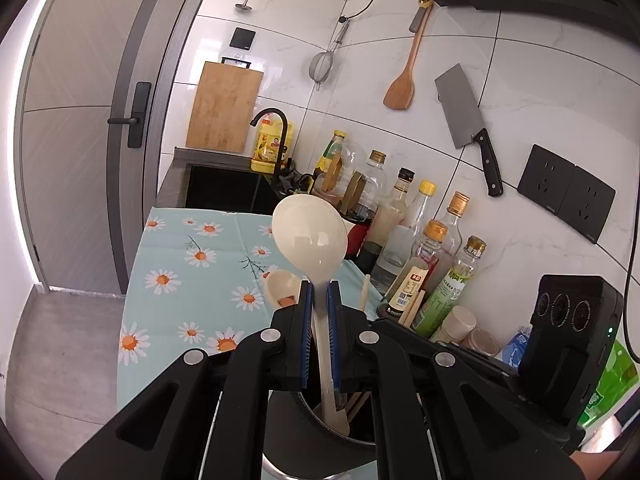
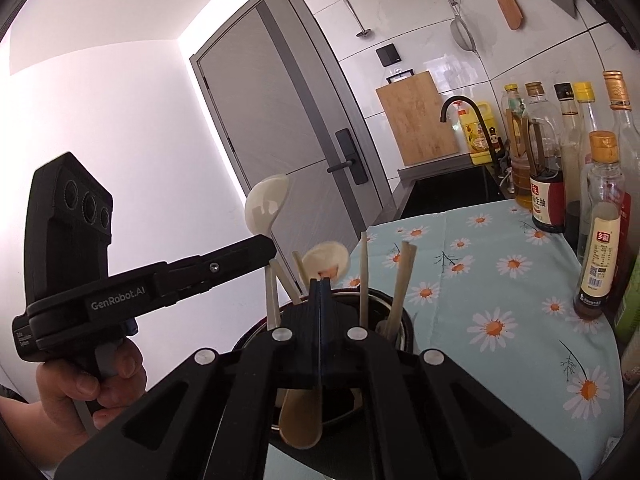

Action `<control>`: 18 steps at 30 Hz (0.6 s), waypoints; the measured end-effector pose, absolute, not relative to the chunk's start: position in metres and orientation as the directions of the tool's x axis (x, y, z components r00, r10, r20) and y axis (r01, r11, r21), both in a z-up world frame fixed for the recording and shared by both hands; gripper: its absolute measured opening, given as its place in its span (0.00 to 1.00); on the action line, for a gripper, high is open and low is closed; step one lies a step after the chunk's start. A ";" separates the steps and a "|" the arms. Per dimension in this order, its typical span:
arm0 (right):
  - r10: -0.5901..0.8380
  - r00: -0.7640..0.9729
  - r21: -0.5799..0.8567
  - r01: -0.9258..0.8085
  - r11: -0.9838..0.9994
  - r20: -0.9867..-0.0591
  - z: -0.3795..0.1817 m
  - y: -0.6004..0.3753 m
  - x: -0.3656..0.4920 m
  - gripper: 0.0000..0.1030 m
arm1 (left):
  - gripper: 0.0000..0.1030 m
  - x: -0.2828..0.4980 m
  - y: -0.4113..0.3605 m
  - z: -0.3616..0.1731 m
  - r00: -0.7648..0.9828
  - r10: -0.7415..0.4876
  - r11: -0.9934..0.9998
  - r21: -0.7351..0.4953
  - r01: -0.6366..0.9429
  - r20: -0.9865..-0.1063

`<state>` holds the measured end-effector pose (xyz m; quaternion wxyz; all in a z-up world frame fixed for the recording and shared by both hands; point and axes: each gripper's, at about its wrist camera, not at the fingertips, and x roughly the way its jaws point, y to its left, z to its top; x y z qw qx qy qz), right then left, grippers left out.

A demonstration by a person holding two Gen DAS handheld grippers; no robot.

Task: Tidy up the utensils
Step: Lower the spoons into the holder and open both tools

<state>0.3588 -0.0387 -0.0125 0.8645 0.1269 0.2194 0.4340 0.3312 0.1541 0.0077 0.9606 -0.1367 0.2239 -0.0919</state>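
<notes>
Bright daylight overexposes the white wall (image 2: 132, 128); glossy white wall tiles (image 1: 520, 92) show glare; fisheye edges bend and darken.

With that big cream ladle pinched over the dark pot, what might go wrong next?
The left gripper pinches only the thin handle of the ladle, with the heavy bowl high above, so it may swivel or slip. The holder already bristles with chopsticks, which could snag the handle. The glass bottles crowd close; a swing could topple one.
</notes>
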 end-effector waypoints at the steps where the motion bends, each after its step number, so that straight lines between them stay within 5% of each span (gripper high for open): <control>1: 0.804 0.530 0.410 -0.692 0.594 -0.271 -0.012 -0.040 0.359 0.01 | 0.06 0.331 0.154 0.007 0.883 -0.237 0.946 -0.305 0.114 -0.406; 18: 0.788 0.512 0.345 -0.712 0.612 -0.343 -0.011 -0.037 0.350 0.01 | 0.08 0.336 0.158 -0.001 0.864 -0.247 0.931 -0.354 0.086 -0.439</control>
